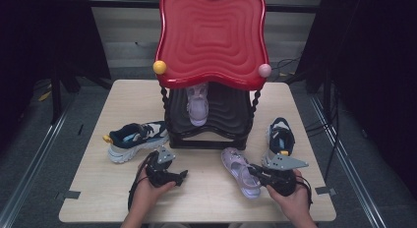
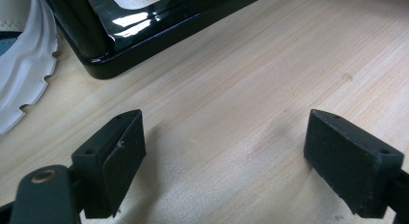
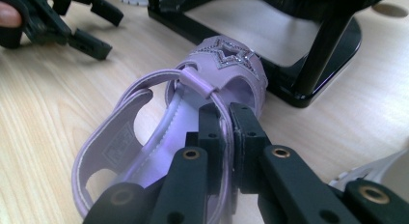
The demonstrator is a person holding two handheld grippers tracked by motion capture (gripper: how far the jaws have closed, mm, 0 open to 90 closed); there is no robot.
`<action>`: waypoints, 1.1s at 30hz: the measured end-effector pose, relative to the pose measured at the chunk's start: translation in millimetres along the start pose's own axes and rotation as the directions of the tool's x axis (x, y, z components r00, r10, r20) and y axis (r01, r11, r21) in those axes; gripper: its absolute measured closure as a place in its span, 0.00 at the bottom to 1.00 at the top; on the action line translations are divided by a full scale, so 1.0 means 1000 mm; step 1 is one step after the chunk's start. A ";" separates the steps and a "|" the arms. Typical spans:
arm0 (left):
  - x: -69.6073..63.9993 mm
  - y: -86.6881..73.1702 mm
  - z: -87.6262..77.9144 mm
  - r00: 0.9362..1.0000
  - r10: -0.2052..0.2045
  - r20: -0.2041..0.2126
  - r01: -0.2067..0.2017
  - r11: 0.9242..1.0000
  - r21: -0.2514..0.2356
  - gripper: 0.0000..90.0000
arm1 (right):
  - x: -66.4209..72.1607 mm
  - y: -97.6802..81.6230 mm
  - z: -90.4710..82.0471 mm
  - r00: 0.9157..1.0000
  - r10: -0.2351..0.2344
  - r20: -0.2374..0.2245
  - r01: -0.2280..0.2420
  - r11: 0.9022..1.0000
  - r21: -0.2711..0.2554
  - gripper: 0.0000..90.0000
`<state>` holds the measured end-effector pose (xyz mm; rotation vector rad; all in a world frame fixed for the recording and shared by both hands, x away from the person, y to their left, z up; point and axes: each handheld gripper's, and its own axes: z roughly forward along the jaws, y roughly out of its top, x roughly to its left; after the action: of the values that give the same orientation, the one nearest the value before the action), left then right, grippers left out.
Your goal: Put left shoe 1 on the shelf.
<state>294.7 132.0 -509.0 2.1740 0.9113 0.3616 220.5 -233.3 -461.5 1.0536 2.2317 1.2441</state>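
Observation:
A lilac sandal (image 1: 240, 171) lies on the wooden table in front of the shoe rack. My right gripper (image 1: 253, 171) is shut on it; in the right gripper view the black jaws (image 3: 226, 132) pinch the side strap of the sandal (image 3: 144, 137) between their pads. My left gripper (image 1: 181, 178) rests to the left of it, open. In the left gripper view its jaws (image 2: 224, 137) stand wide apart over bare wood with nothing between them. A second lilac sandal (image 1: 197, 106) sits on the rack's lower black shelf.
The rack (image 1: 211, 36) has a red wavy top shelf and a glossy black base (image 2: 120, 45). A blue and white sneaker (image 1: 137, 139) lies left of it and its mate (image 1: 281, 137) right of it. The table's front edge (image 1: 196, 219) runs close by the hands.

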 end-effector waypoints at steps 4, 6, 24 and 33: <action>0.000 0.000 0.000 1.000 0.000 0.000 0.000 1.000 0.000 0.16 | 0.001 0.006 -0.006 1.000 -0.015 0.013 0.015 1.000 -0.015 0.93; 0.000 0.000 0.000 1.000 0.001 -0.001 -0.001 1.000 0.001 0.16 | 0.002 0.008 -0.008 1.000 -0.015 0.014 0.015 1.000 -0.024 0.93; 0.000 0.000 0.000 1.000 0.001 -0.001 -0.001 1.000 0.001 0.16 | 0.011 0.034 -0.026 0.999 -0.052 -0.008 0.051 0.996 -0.079 0.94; 0.000 0.000 0.000 1.000 0.001 -0.002 -0.001 1.000 0.002 0.16 | 0.020 0.040 -0.041 0.997 -0.064 -0.032 0.059 0.990 -0.132 0.94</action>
<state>294.6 131.9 -508.9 2.1764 0.9126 0.3637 198.9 -227.6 -405.6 0.9132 2.1588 1.3719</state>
